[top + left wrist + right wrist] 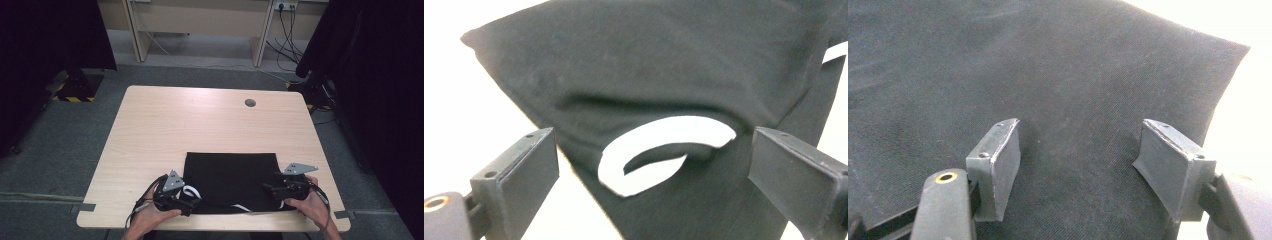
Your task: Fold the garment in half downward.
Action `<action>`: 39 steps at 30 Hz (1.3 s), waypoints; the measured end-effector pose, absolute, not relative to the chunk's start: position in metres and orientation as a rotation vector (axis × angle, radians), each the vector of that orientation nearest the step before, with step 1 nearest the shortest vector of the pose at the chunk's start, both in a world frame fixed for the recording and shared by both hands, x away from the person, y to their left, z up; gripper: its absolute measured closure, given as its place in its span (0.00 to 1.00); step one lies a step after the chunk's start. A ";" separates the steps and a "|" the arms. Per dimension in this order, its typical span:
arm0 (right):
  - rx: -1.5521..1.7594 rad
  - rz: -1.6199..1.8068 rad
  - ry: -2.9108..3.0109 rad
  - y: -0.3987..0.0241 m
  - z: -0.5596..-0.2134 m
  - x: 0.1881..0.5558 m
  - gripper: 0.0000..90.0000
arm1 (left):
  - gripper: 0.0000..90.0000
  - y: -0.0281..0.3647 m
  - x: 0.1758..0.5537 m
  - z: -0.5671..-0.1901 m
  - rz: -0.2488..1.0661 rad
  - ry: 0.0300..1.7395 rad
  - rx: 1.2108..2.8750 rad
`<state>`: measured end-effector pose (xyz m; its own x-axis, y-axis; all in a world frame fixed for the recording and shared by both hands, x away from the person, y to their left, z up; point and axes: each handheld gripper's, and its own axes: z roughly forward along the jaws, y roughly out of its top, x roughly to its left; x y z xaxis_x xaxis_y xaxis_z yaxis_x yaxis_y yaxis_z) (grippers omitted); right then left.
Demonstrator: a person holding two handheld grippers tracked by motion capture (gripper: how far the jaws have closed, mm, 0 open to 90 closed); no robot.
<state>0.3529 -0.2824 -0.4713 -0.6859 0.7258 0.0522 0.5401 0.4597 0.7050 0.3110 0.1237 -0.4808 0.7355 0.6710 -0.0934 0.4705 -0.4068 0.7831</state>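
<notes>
High view: the black cloth [230, 175] has its near edge partly covered by the left gripper [187, 197] and the right gripper [274, 190], so the near corners cannot be made out. The white marking [190, 191] near the left gripper is too small to identify. The person's forearms are cut off by the bottom edge. The dark areas at the upper left and right are too dim to read.

Left gripper view: the cloth runs past the top, right and bottom edges. The tabletop [469, 100] is overexposed, surface detail lost.

Right gripper view: the cloth extends beyond the left, top and bottom edges; the tabletop [1248, 100] is washed out.
</notes>
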 end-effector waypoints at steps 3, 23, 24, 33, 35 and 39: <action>1.088 1.043 2.452 -0.289 -0.471 0.354 0.38 | 0.06 0.124 0.311 -0.481 0.294 0.860 2.081; 1.110 1.042 2.426 -0.317 -0.472 0.355 0.38 | 0.04 0.128 0.309 -0.484 0.272 0.837 2.153; 1.107 1.044 2.425 -0.318 -0.472 0.355 0.38 | 0.04 0.127 0.308 -0.484 0.275 0.829 2.162; 1.119 1.041 2.421 -0.325 -0.471 0.353 0.38 | 0.02 0.125 0.306 -0.485 0.309 0.813 2.194; 1.119 1.043 2.423 -0.326 -0.471 0.353 0.38 | 0.01 0.125 0.306 -0.485 0.311 0.819 2.197; 1.119 1.049 2.424 -0.328 -0.471 0.355 0.38 | 0.00 0.124 0.306 -0.485 0.316 0.830 2.196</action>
<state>0.3547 -0.3277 -0.4711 -0.6642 0.7457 0.0522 0.5485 0.4387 0.7118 0.3061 0.1245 -0.4854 0.7586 0.6507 -0.0326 0.4647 -0.5053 0.7271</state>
